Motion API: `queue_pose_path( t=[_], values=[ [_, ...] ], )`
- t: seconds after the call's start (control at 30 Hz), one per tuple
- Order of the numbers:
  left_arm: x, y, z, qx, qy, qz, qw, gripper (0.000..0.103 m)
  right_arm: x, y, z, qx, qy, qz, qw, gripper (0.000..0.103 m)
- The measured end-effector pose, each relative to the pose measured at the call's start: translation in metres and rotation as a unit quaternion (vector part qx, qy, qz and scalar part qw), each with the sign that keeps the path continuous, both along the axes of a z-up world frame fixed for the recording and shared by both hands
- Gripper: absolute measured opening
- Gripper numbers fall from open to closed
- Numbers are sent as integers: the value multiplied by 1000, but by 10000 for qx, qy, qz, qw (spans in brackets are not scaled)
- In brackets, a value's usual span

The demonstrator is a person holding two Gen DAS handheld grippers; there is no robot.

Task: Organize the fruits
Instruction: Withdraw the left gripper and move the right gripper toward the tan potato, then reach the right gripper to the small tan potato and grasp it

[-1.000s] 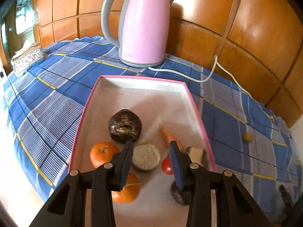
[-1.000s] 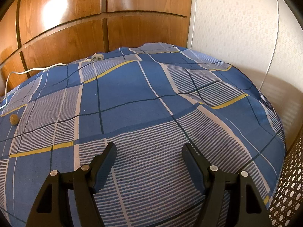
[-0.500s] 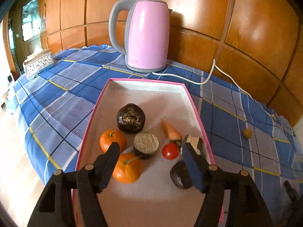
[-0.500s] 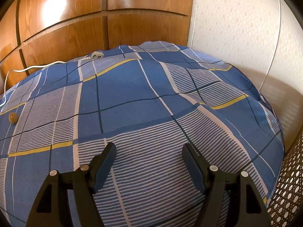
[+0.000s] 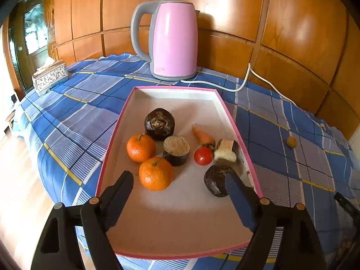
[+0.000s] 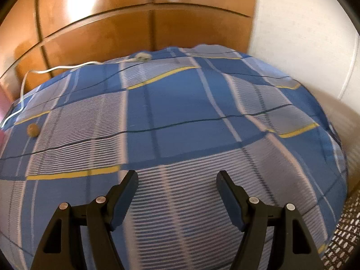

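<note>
Over the near end of the pink tray [image 5: 227, 112] the left gripper [image 5: 177, 180] is opening, empty, while the right gripper [image 6: 177, 180] hangs spread and empty above the checked cloth [image 6: 180, 112].

Two tangerines [image 5: 147, 160], a cherry tomato [image 5: 203, 155], a small carrot [image 5: 202, 136] and dark cut pieces [image 5: 159, 123] lie in the pink-rimmed tray [image 5: 112, 135], one small tan fruit [image 5: 291, 142] outside on the cloth.
</note>
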State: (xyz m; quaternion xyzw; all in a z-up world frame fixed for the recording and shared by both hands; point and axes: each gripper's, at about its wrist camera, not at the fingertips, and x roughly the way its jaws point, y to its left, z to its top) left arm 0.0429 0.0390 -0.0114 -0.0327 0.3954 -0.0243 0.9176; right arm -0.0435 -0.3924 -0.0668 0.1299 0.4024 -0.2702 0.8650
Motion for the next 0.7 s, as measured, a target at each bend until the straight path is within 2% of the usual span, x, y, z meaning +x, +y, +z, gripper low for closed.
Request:
queue_pose_path(
  t=[0.23,0.3,0.5,0.7],
  values=[
    [-4,4,-4,-1,60,22,10000,84,23,32,2,218,3,750,9969,72],
    [-5,6,-5,-15,72,39,10000,84,30,39,3,311,-12,943,9951,67],
    [-8,14,-6,-119,64,189,9997,86,47,62,6,482,3,1468,9880,46],
    [-10,27,-4,-207,50,405,9990,88,61,82,8,638,43,1911,9795,38]
  ],
)
